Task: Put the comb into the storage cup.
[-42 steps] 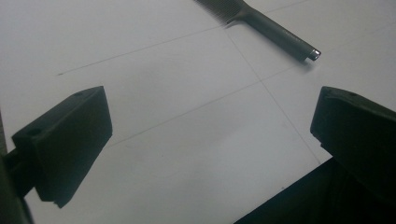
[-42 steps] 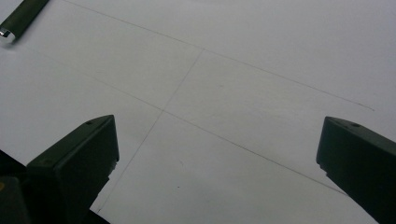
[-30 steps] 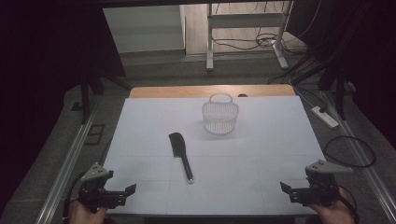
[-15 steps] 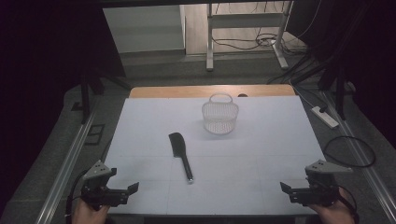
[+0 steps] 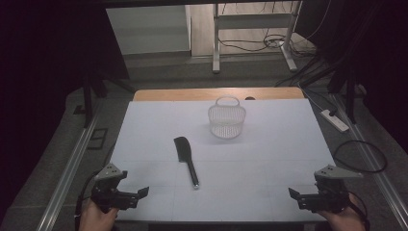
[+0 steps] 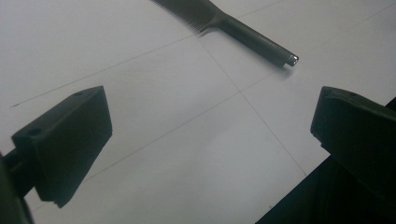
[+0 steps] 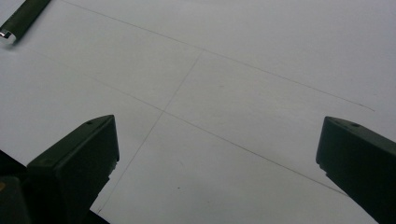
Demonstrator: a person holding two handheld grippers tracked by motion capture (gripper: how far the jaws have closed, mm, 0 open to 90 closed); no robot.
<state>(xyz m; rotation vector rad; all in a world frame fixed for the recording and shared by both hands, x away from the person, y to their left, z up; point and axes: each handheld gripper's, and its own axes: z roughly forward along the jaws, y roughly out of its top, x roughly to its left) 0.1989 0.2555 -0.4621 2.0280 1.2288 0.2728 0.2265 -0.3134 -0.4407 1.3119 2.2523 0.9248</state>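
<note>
A black long-handled tool [image 5: 185,159] with a finely ribbed blade lies on the white table [image 5: 269,144], blade pointing away from me. Its handle [image 6: 254,39] shows at the top of the left gripper view, and the metal-tipped handle end [image 7: 16,21] sits in the top left corner of the right gripper view. A white mesh basket [image 5: 226,122] stands upright behind the tool. My left gripper [image 5: 137,195] [image 6: 210,140] hovers open at the near left corner. My right gripper [image 5: 296,196] [image 7: 217,163] is open at the near right corner. Nothing is between either pair of jaws.
Thin pencil grid lines cross the white table cover. A wooden strip [image 5: 192,94] edges the far side. Metal rails [image 5: 67,168] run along both sides, a power strip [image 5: 335,120] and a cable loop [image 5: 358,156] lie off the right edge.
My left gripper has crept a little to the right along the near edge. The right gripper, the tool and the basket have stayed put.
</note>
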